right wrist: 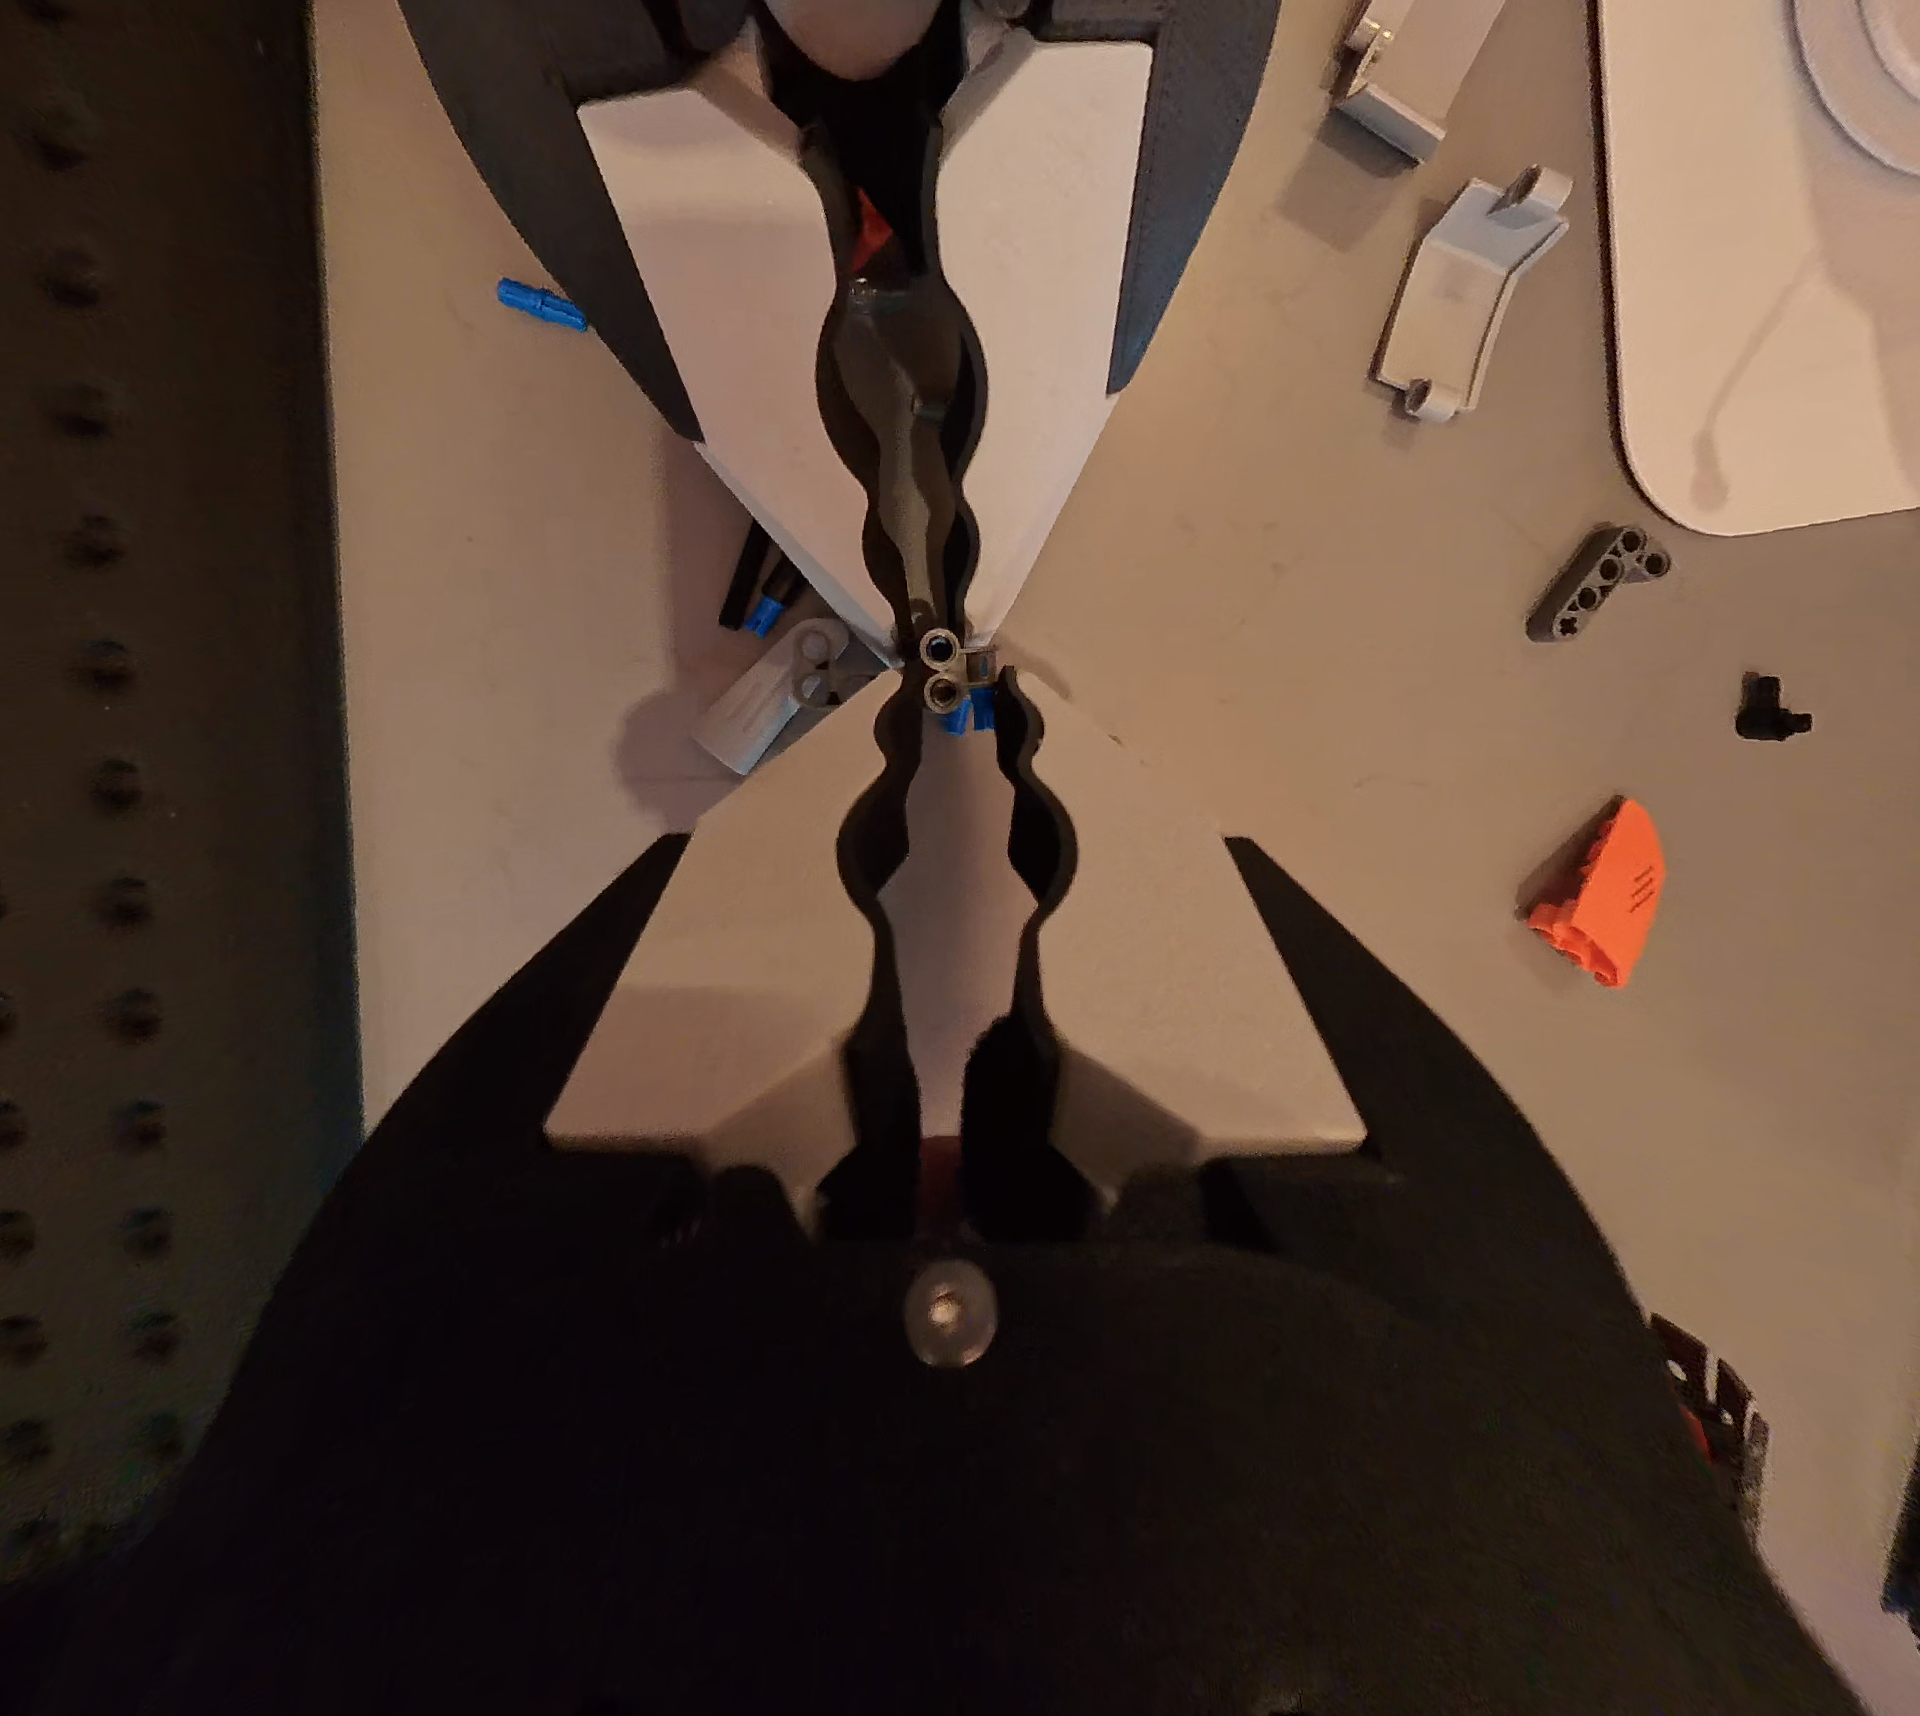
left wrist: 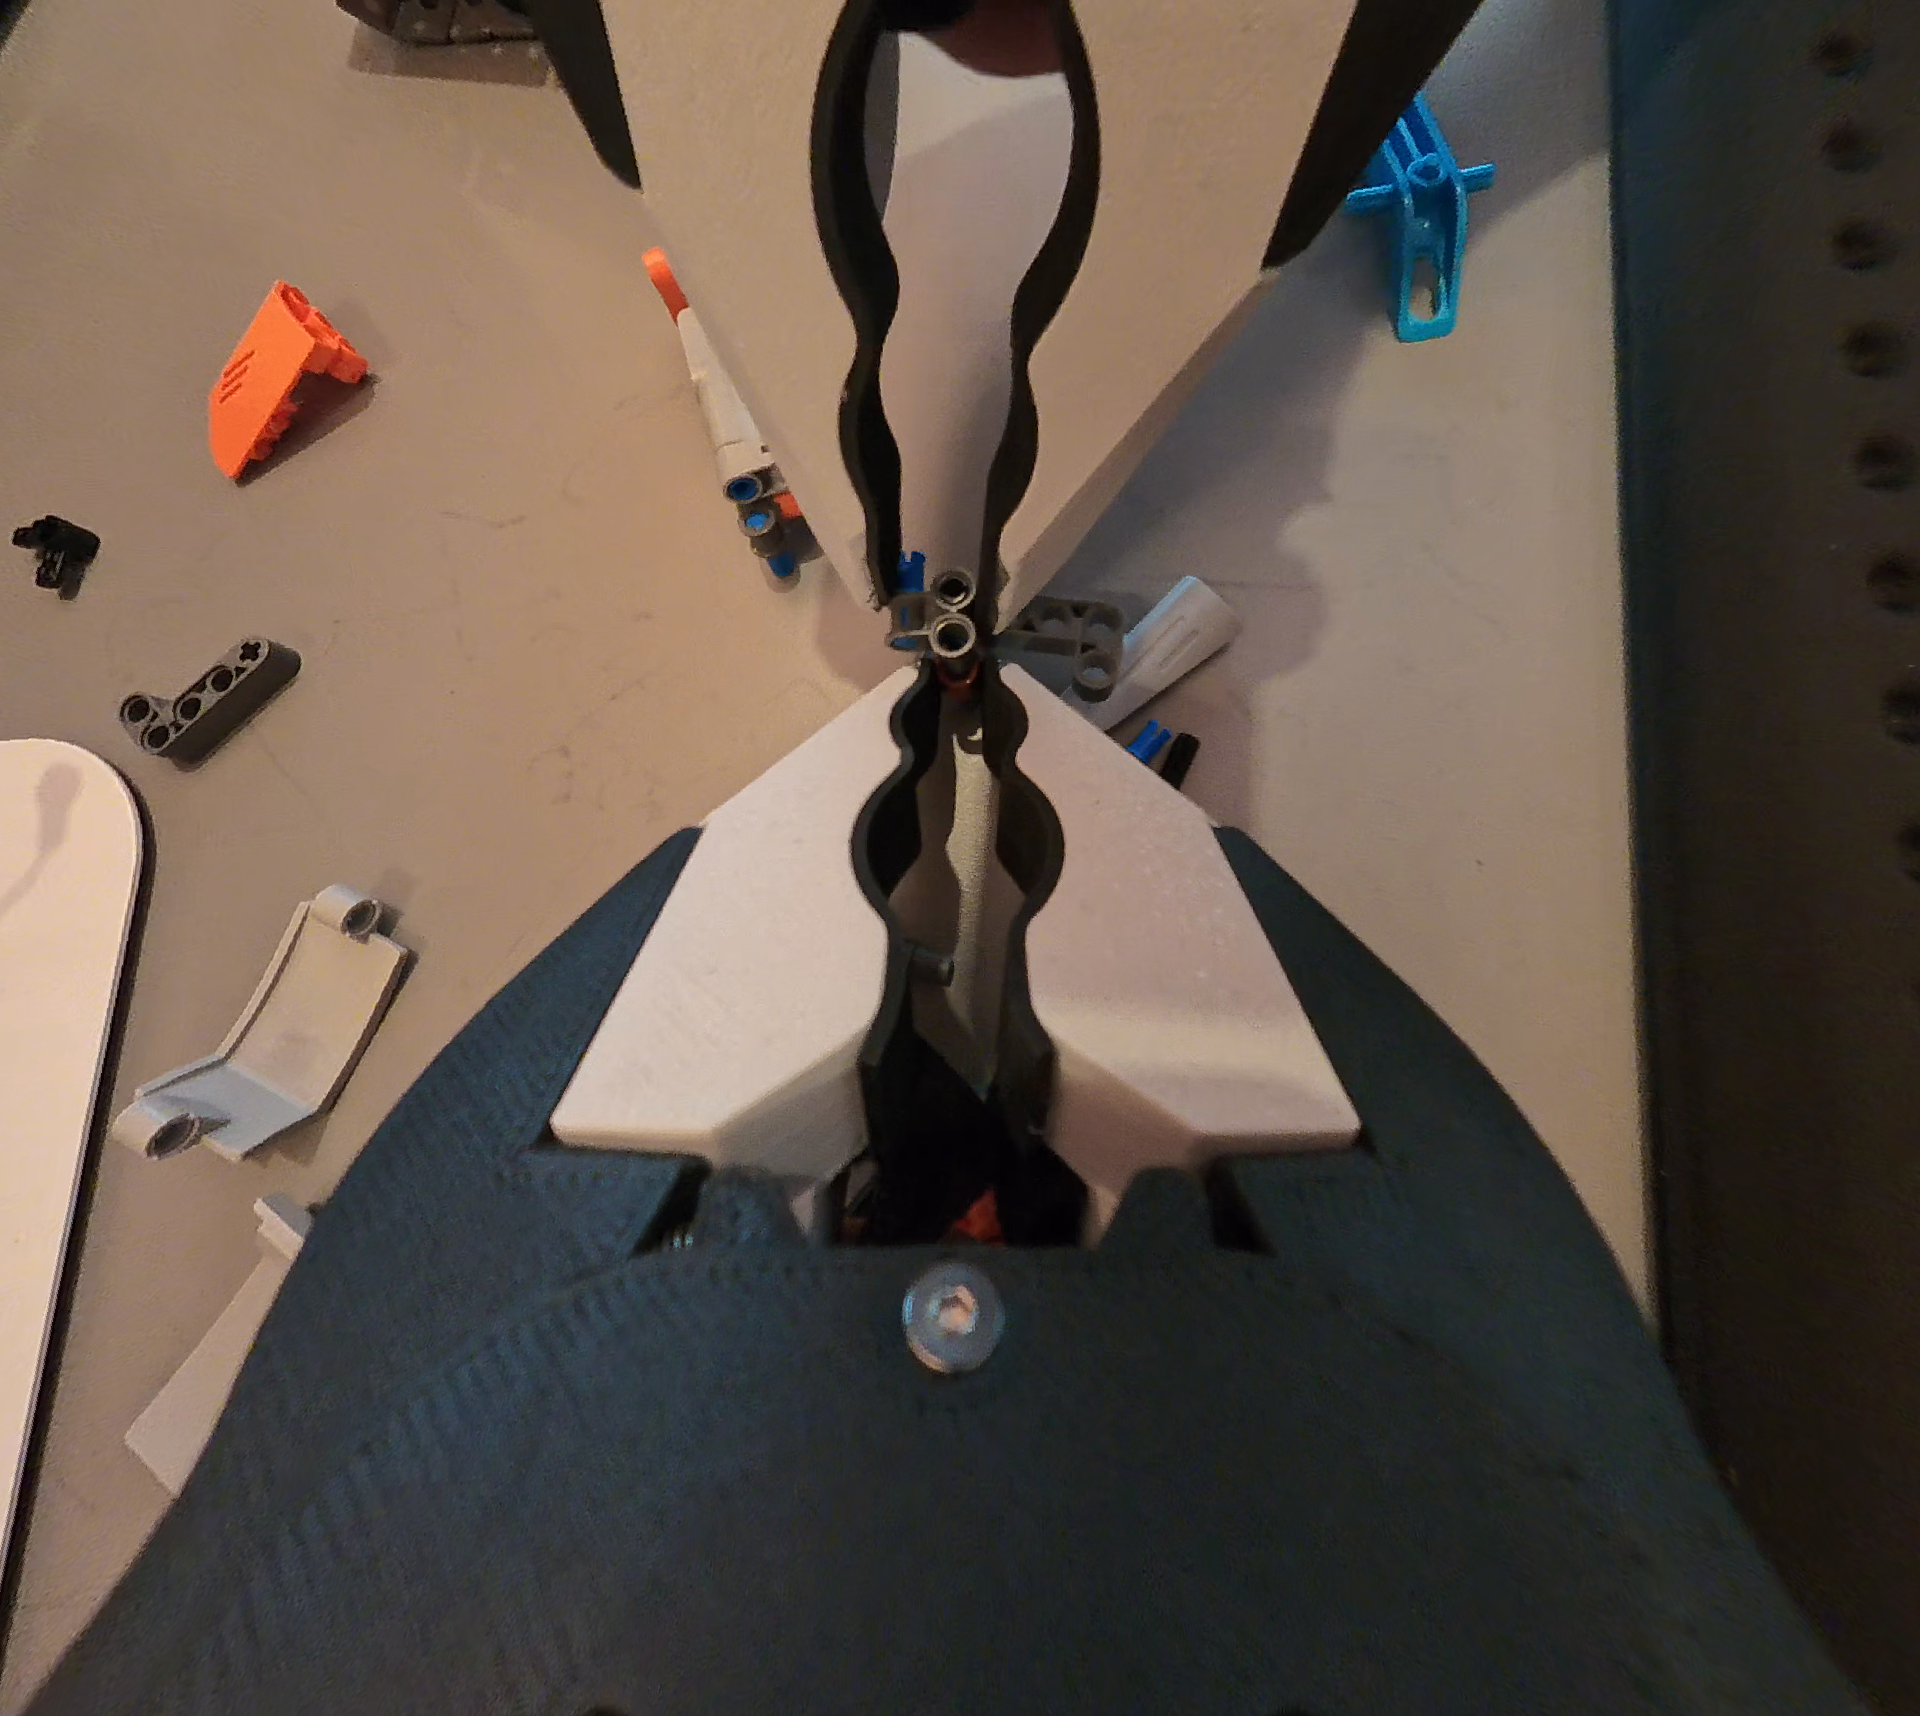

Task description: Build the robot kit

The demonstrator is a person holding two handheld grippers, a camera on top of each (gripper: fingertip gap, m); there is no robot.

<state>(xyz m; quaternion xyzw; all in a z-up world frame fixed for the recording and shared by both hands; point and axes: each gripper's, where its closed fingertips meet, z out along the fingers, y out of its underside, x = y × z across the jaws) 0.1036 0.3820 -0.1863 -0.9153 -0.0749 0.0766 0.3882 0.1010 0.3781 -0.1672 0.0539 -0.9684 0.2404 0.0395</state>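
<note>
Left gripper [left wrist: 951, 679] | you are pinching a grey pin connector [left wrist: 951, 627] at your fingertips | right gripper [right wrist: 961, 700] | you are meeting it tip-to-tip, clamping its blue-pinned end.

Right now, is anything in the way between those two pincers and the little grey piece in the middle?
Nothing visible. The left gripper and right gripper meet tip to tip, both closed on the small grey piece. A white part lies on the table just beside them, not between.
</note>
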